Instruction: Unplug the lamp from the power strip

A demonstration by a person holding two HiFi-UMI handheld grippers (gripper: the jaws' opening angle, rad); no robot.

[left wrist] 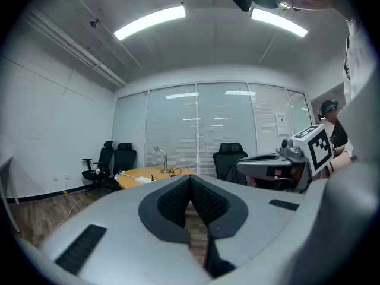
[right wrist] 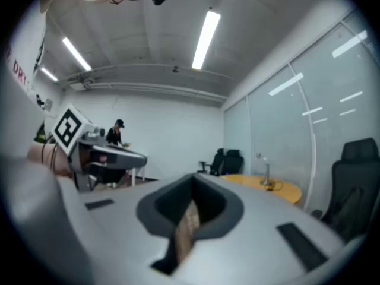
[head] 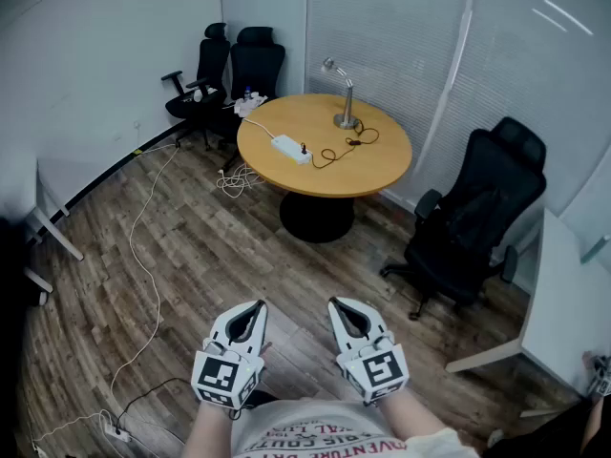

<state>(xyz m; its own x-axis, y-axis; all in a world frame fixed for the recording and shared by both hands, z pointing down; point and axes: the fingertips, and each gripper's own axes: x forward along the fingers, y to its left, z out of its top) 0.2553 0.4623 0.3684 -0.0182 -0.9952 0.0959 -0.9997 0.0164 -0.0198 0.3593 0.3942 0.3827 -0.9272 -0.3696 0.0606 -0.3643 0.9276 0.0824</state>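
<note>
A silver desk lamp (head: 342,92) stands on the round wooden table (head: 382,165) across the room. Its black cord (head: 334,153) runs to a white power strip (head: 289,148) on the table's near left side. My left gripper (head: 255,307) and right gripper (head: 337,305) are held side by side close to my body, far from the table, both shut with nothing in them. The left gripper view shows its jaws (left wrist: 190,186) shut, with the table (left wrist: 155,174) and lamp (left wrist: 161,158) small in the distance. The right gripper (right wrist: 193,195) points the same way, with the lamp (right wrist: 264,170) far off.
A black office chair (head: 477,218) stands right of the table, and two more (head: 234,65) behind it. A white cable (head: 143,256) trails over the wood floor to a floor socket strip (head: 116,432). White desks (head: 563,313) flank the room. A person (right wrist: 116,132) stands far behind.
</note>
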